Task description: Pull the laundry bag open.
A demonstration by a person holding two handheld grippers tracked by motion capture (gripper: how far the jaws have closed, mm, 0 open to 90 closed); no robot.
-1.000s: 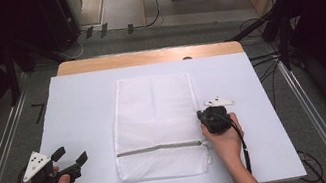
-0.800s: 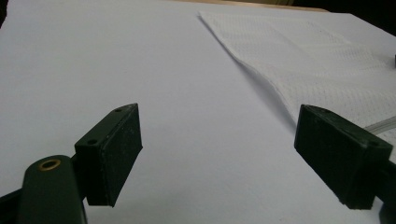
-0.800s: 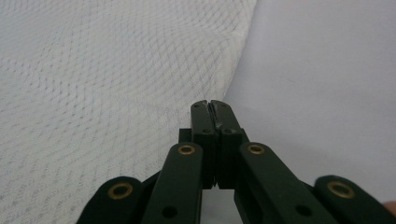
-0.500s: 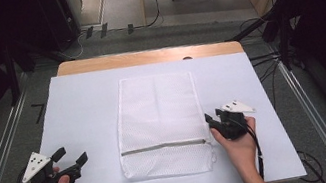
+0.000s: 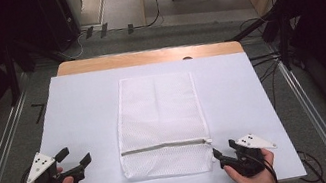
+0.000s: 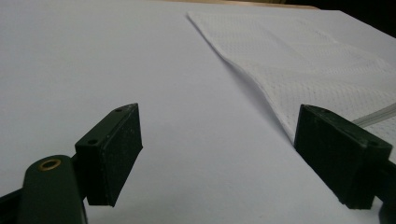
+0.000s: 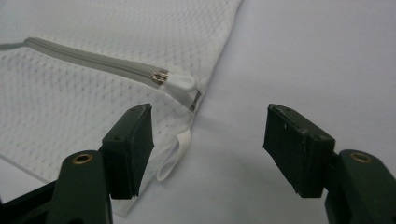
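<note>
A white mesh laundry bag (image 5: 161, 122) lies flat in the middle of the white table (image 5: 77, 106), its grey zipper (image 5: 163, 147) running across near the front end. In the right gripper view the zipper slider (image 7: 175, 80) sits at the bag's (image 7: 93, 60) right edge, with a small white loop (image 7: 173, 156) below it. My right gripper (image 5: 223, 155) is open at the bag's front right corner, jaws apart with nothing between them. My left gripper (image 5: 75, 157) is open at the front left, clear of the bag (image 6: 317, 70).
A wooden strip (image 5: 144, 56) borders the table's far edge. Metal rails (image 5: 4, 150) run along both sides on the floor, with cables (image 5: 268, 68) at the right. Bare table surface lies left and right of the bag.
My right gripper has drawn back from the bag's right edge near the zipper to the front right corner. The left gripper has stayed put.
</note>
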